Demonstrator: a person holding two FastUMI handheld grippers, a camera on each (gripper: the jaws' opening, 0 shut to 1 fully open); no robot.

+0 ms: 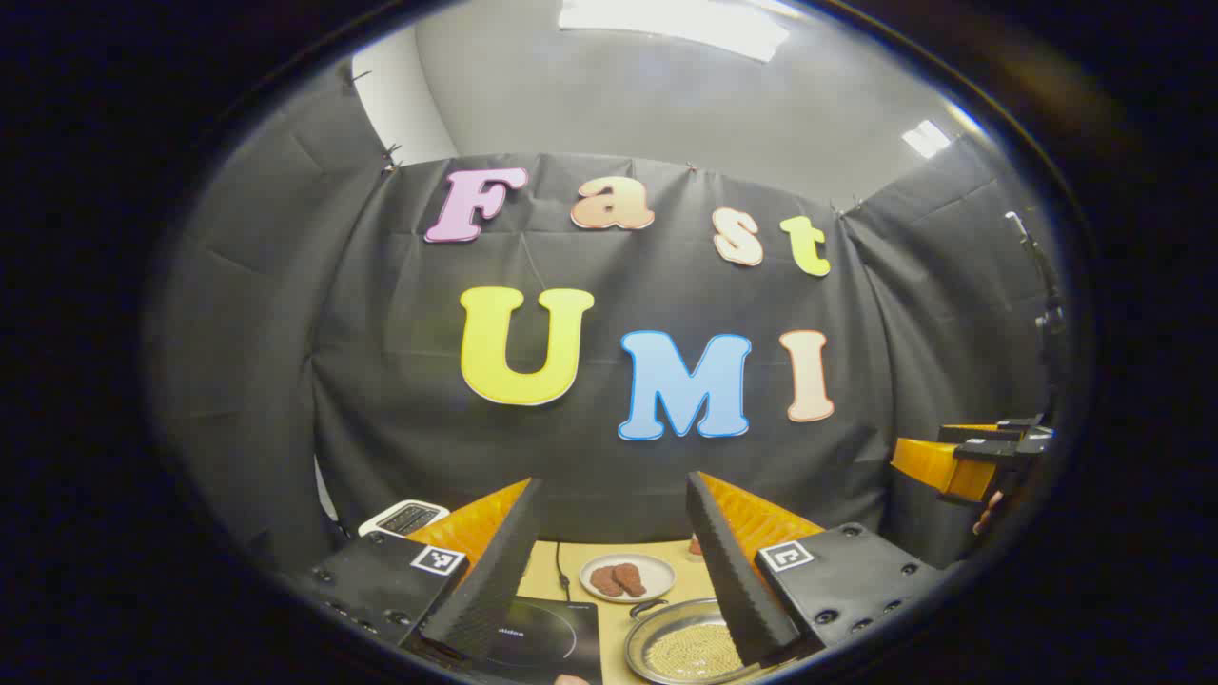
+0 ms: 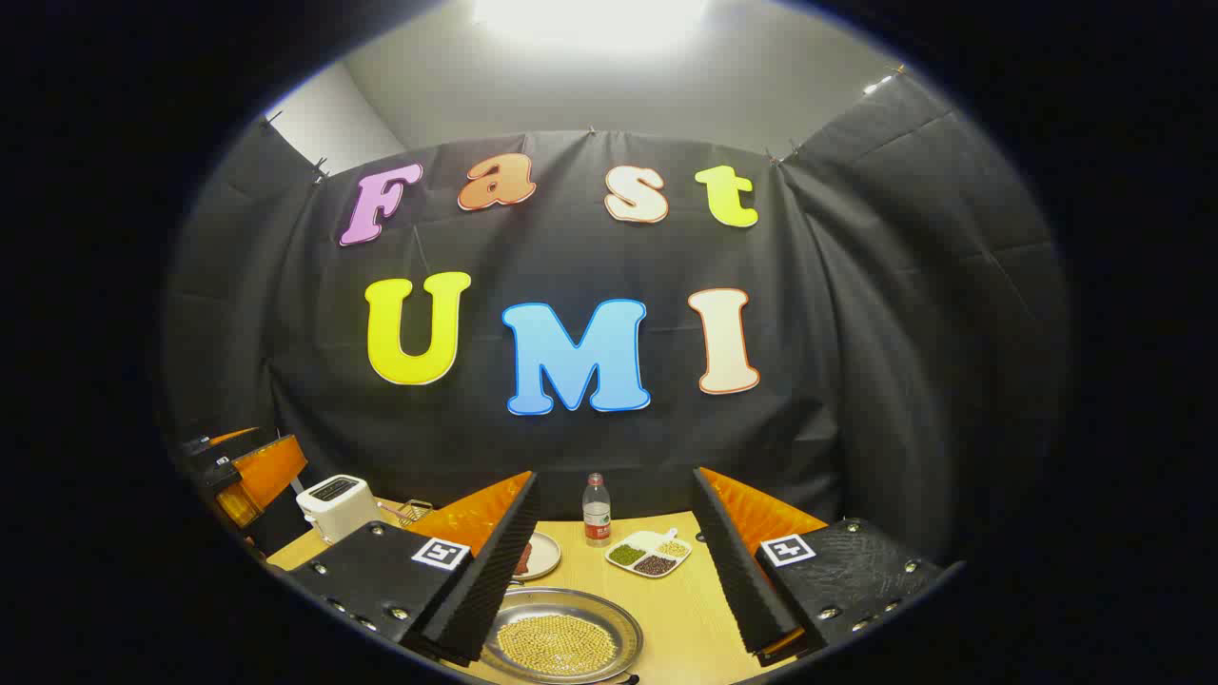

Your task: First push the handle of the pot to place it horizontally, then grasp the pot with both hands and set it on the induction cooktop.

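Many yellow beans (image 2: 557, 643) in pot (image 2: 618, 614)

Cloth-walled demo booth: toaster (image 2: 333, 502), table (image 2: 680, 609).

pot (image 2: 561, 645) on table (image 2: 685, 618) – cooktop (image 1: 538, 636) to its left, plate (image 1: 628, 577) behind, bottle (image 2: 597, 511) farther back

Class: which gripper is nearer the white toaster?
Left. In the right gripper view, the left gripper hangs just beside the toaster; the right gripper sits farther off, above the pot.
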